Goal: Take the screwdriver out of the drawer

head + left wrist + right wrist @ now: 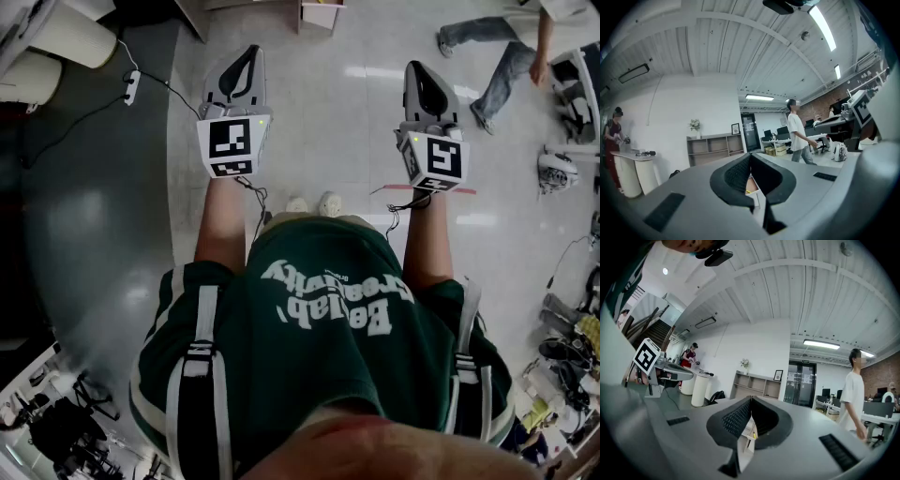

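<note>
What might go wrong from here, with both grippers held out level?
1. Another person walks across the floor ahead on the right; stepping forward may cause a collision.
2. A black cable trails over the floor on the left, a possible trip hazard.
3. The left gripper and right gripper are both shut and empty, so they must open before any grasp.

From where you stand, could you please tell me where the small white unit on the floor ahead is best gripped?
Probably the front edge of the white unit, approached head-on and level, since its open side appears to face you. Only a sliver shows and no handle is visible. The left claw and right claw are shut; open one first.
</note>
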`<action>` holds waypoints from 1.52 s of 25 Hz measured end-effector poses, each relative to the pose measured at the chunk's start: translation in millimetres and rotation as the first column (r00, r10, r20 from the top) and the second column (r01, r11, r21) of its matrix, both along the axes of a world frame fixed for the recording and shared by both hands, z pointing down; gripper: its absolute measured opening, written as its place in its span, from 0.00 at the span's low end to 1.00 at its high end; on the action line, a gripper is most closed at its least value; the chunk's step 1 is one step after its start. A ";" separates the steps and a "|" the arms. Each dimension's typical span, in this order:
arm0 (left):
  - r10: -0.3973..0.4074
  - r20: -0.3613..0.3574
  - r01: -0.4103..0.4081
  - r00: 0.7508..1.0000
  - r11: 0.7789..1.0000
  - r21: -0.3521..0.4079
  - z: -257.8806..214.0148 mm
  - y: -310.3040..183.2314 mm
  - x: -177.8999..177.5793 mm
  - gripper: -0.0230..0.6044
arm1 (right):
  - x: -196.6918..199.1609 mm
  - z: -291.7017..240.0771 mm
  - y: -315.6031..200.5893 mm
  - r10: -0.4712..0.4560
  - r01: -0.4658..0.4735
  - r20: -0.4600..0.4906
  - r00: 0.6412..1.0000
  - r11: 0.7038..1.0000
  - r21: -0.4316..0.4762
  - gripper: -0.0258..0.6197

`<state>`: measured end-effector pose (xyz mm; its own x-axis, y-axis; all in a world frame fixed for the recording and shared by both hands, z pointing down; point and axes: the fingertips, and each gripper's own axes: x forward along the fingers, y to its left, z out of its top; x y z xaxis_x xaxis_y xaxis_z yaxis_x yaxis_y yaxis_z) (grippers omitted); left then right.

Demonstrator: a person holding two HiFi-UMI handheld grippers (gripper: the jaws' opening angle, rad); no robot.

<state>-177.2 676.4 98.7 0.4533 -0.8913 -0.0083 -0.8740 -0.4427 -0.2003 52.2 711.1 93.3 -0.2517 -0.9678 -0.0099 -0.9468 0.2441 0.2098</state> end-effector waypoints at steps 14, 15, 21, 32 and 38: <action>-0.019 -0.005 0.019 1.000 1.000 0.011 -3.3 0.9 -10.5 0.07 | -5.9 -4.5 4.0 0.003 -0.003 0.032 0.999 1.000 0.023 0.09; -0.020 -0.005 0.020 1.000 1.000 0.011 -2.9 1.3 -11.3 0.07 | -4.7 -5.0 4.2 0.006 -0.007 0.038 0.999 1.000 0.028 0.09; -0.011 -0.018 0.011 1.000 1.000 0.001 -1.6 1.5 -19.7 0.07 | -8.7 -2.6 4.5 0.026 -0.028 0.059 0.998 0.999 0.030 0.09; 0.033 -0.017 -0.033 0.999 0.999 -0.012 7.3 -30.3 -14.5 0.07 | -11.5 0.4 -22.1 0.038 -0.041 0.062 0.997 0.999 0.036 0.09; 0.031 -0.015 -0.031 0.999 1.000 -0.001 12.1 -84.2 17.7 0.07 | 21.0 4.4 -81.3 0.035 -0.038 0.069 0.997 0.998 0.048 0.09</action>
